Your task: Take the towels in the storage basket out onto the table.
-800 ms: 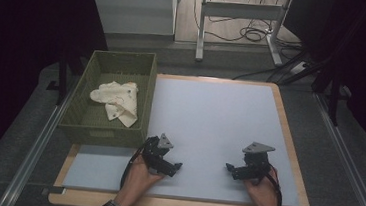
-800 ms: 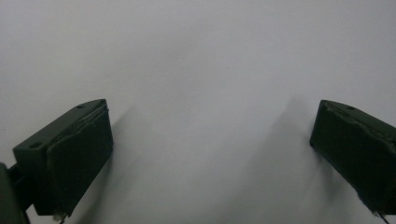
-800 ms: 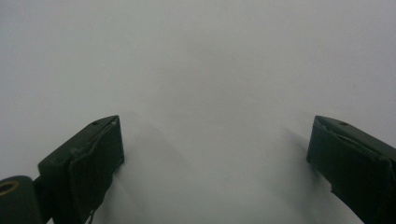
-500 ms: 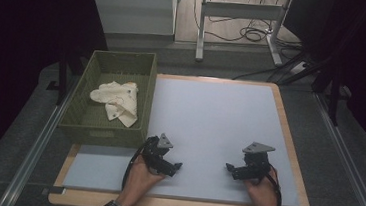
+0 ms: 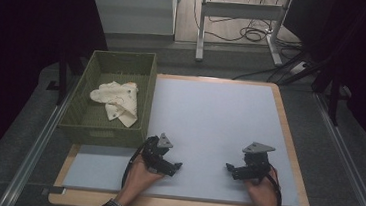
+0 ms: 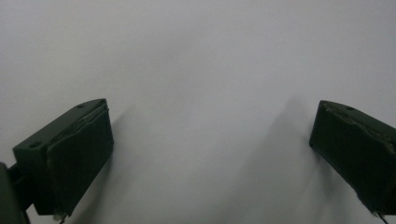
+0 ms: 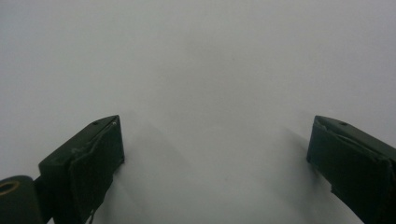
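Observation:
A green woven basket (image 5: 146, 100) stands at the table's left edge with a crumpled cream cloth (image 5: 115, 99) lying inside it. My left gripper (image 5: 174, 167) rests on the pale mat (image 5: 209, 120) near the front, just below the basket's near corner, jaws wide apart and empty. My right gripper (image 5: 229, 168) rests on the mat at the front right, also open with nothing in it. In the left gripper view the gripper (image 6: 210, 158) faces bare mat between its black pads (image 6: 79, 158). The right gripper view shows the same for its gripper (image 7: 219, 163).
The mat covers a wooden table (image 5: 289, 122) with a narrow rim showing. Metal rails (image 5: 36, 145) run along both sides on the floor. Beyond the far edge stand a white cabinet (image 5: 134, 8) and a desk frame with cables (image 5: 243, 18).

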### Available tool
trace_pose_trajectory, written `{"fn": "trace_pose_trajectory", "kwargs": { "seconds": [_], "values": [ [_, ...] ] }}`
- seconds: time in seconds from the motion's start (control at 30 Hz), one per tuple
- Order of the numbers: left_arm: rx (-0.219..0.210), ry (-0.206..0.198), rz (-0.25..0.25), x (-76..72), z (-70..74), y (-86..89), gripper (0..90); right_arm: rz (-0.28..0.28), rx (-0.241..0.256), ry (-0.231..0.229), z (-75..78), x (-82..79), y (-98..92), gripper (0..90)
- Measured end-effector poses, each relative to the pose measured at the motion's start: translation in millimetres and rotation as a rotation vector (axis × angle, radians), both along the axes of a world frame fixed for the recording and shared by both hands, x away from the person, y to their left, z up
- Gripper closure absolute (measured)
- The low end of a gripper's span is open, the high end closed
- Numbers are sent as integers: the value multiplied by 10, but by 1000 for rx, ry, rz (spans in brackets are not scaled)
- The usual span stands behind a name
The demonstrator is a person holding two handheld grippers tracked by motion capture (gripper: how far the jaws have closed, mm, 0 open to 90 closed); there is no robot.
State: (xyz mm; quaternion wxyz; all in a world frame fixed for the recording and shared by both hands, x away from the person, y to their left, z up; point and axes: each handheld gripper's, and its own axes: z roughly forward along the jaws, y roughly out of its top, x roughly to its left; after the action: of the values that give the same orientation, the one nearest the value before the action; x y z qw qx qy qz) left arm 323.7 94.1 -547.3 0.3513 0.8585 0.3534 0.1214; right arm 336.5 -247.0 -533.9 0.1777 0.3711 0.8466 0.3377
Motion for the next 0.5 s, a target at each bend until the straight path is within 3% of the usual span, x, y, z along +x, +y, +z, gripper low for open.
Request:
{"fn": "trace_pose_trajectory", "kwargs": {
  "seconds": [0.23, 0.5],
  "values": [
    [3, -8, -15, -4, 14, -7, 24, 1, 0, 0, 0, 0, 0, 40],
    [2, -3, -43, 7, 137, -83, 25, 0, 0, 0, 0, 0, 0, 40]
  ]
}}
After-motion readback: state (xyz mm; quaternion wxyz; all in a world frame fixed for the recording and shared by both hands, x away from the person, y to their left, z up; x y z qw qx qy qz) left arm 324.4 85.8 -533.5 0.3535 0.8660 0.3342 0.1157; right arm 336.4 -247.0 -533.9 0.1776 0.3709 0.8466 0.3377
